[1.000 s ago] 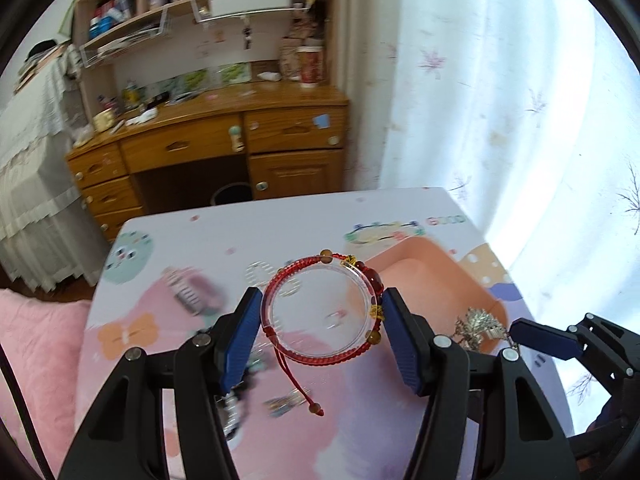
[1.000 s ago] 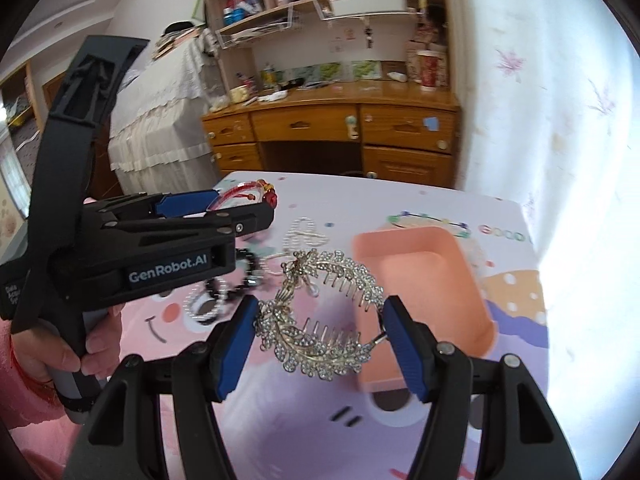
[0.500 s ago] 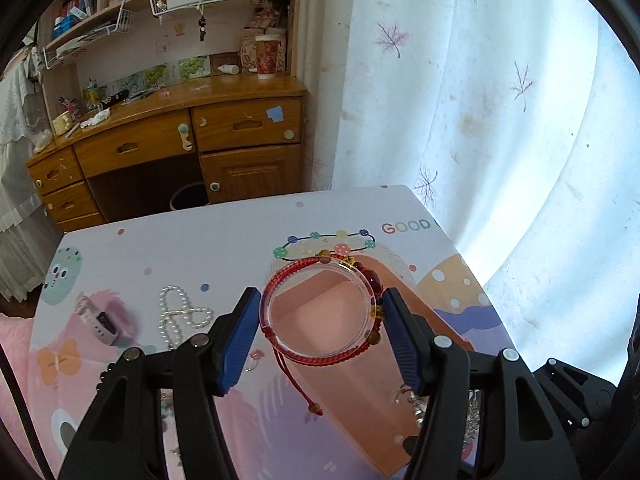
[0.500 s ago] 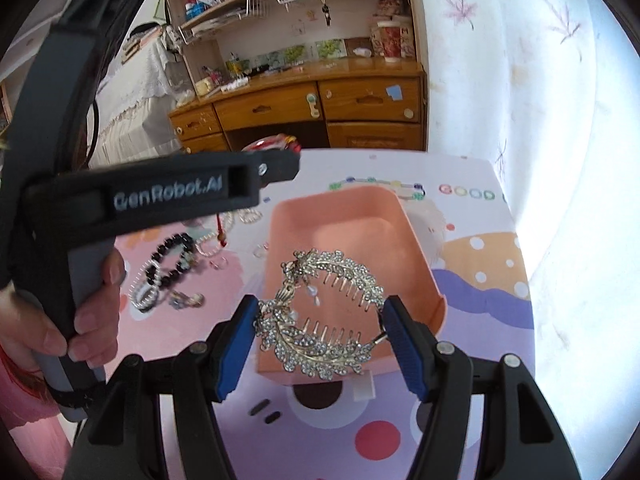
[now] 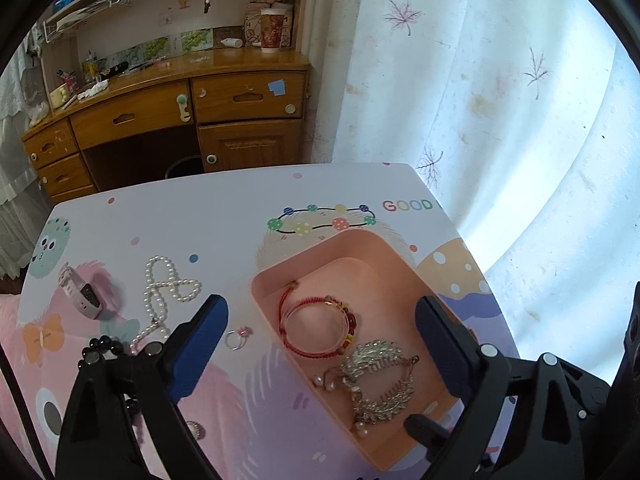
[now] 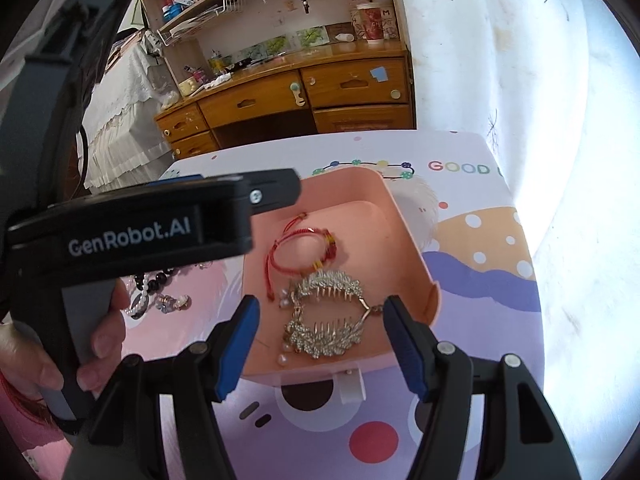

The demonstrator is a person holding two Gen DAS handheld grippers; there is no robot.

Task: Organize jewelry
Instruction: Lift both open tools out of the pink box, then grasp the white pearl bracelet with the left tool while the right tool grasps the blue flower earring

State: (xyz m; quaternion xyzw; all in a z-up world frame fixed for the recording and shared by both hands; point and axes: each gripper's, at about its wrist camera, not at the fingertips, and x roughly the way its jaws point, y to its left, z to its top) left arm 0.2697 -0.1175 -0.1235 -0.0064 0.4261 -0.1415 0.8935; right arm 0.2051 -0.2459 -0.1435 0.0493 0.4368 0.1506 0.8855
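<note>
Fingers [image 5: 200,336] spread wide above tray [image 5: 400,258], rims unobstructed

"GenRobot.AI" on the left gripper [image 6: 320,192] body; "GOOD" on the table mat [image 5: 408,205]

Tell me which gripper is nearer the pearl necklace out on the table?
Left. The left gripper hangs open with one finger just beside the pearl necklace; the right gripper is open over the pink tray, farther away.
</note>
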